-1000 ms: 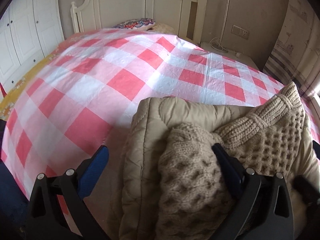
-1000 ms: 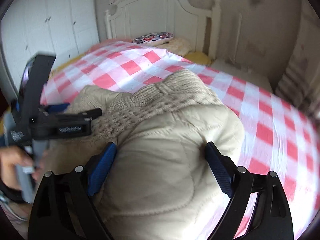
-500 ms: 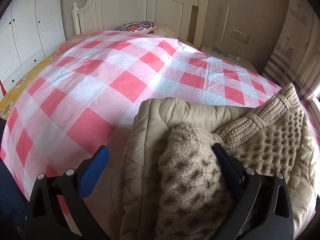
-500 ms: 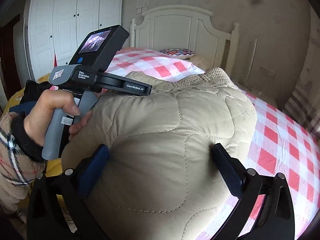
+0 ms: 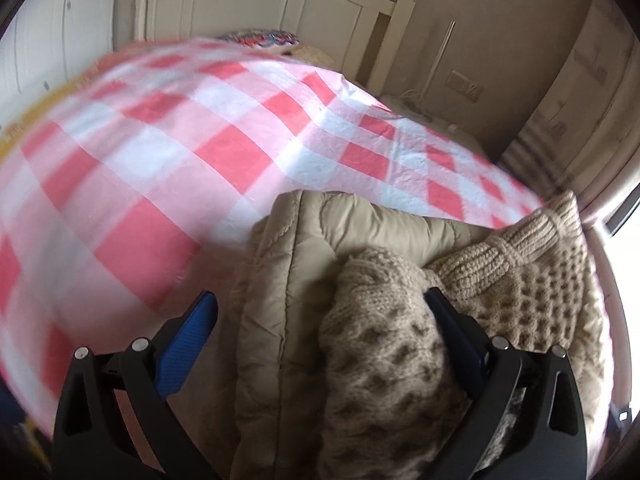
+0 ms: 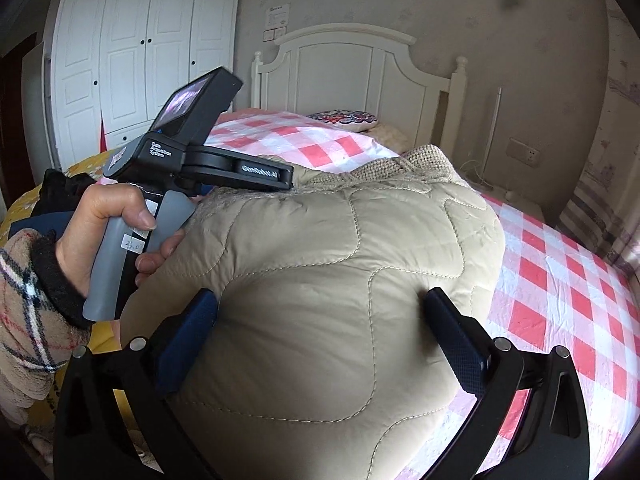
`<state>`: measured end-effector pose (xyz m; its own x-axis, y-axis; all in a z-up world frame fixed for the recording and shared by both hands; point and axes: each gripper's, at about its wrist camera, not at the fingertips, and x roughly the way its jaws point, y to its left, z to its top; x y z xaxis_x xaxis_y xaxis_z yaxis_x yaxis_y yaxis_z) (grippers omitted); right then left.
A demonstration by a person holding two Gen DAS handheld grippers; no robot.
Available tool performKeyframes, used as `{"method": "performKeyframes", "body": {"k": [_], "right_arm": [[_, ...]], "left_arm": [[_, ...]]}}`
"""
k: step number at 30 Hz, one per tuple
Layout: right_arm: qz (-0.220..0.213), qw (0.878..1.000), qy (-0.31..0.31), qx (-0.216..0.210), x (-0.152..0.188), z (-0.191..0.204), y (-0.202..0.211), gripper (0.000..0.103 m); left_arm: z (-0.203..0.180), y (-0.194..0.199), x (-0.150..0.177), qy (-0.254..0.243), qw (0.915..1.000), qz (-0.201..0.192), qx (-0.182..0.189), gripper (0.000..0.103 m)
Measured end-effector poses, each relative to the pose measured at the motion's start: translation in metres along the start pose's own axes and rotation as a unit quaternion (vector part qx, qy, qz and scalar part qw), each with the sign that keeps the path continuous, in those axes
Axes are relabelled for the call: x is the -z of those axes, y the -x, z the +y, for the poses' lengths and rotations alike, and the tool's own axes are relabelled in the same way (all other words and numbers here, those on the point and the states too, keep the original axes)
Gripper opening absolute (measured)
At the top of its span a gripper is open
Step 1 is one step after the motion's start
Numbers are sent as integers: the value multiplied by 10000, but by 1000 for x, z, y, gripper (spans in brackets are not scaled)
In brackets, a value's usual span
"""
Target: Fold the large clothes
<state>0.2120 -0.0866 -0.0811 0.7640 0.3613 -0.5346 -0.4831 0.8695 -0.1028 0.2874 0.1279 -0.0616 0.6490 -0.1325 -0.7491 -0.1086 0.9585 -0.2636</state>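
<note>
A folded beige quilted jacket (image 6: 340, 280) with a knitted beige lining (image 5: 520, 280) is held up off the red-and-white checked bed (image 5: 200, 152). My left gripper (image 5: 320, 320) has its jaws wide apart around the folded bundle's edge, the quilted layer and knit filling the gap. My right gripper (image 6: 320, 320) has its jaws wide apart, pressed against the bulging quilted side of the jacket. The left gripper's handle and the hand on it show in the right wrist view (image 6: 120, 240), at the jacket's left side.
The checked bed cover (image 6: 560, 280) spreads to the right and beyond the jacket. A white headboard (image 6: 360, 64) and a patterned pillow (image 6: 344, 118) are at the far end. A white wardrobe (image 6: 140, 60) stands at the left. A yellow sheet (image 6: 24, 208) lies at the left edge.
Both grippers have lifted the folded jacket off the bed and tipped it up. The left view has swung and blurred; the right view has risen from lying low over the bed.
</note>
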Motion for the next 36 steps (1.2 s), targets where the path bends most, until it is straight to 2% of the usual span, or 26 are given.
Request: {"method": "performKeyframes", "body": {"k": [3,4,6,7,8,9,10,11,12,14,15,18,20,23,25,28,31,35,36], "right_arm": [[20,9999,-87,109,-5,10,14,99],[-90,9999,96,5,-5,20,24,99],[-205,9946,1020,-43,2,55,37,99],[-143,9875,1559,166,10,72,35,99],[-30,9780,2032,470,19,87,28,99],[82,9618,2553,981,32,101,14,99],[74,9427,2998,1463,43,112,3,99],[-10,9158,3516,1940,57,122,-8,99],[-152,9049,3717,2069,64,127,-12,99],[-227,9156,3484,1996,61,123,-12,99],[-222,9166,3451,2004,59,122,-12,99],[-281,9185,3286,2182,57,117,-13,94],[-289,9191,3129,2378,52,105,-16,85],[-93,9202,2880,2650,43,79,-25,84],[81,9179,2687,2919,37,59,-35,83],[319,9182,2373,3155,32,38,-43,87],[414,9145,2337,3276,30,26,-50,90],[344,9198,2325,3142,29,4,-55,99],[304,9262,2274,2993,27,-1,-52,99]], "left_arm": [[5,-3,0,177,9996,77,223,101],[6,-1,1,209,9995,53,246,101],[7,0,2,231,9993,25,276,101],[7,-1,1,237,9993,54,286,101],[7,-2,1,247,9992,97,293,101],[8,-3,0,251,9992,118,291,101],[8,-4,-1,251,9992,130,274,101],[7,-4,-1,250,9993,128,234,101],[7,-4,0,251,9994,136,183,101],[8,-9,-3,288,9990,249,228,101],[8,-12,-5,314,9986,321,290,101],[3,-18,-10,386,9981,245,417,101],[-6,-23,-15,439,9976,156,510,101],[-27,-38,-26,565,9960,42,694,101],[-48,-49,-36,470,9964,-4,700,101],[-98,-62,-50,-169,9983,-125,546,101],[-139,-75,-58,-824,9957,-170,386,101],[-150,-84,-62,-621,9977,-95,239,101],[-147,-81,-61,-575,9980,-115,219,101]]}}
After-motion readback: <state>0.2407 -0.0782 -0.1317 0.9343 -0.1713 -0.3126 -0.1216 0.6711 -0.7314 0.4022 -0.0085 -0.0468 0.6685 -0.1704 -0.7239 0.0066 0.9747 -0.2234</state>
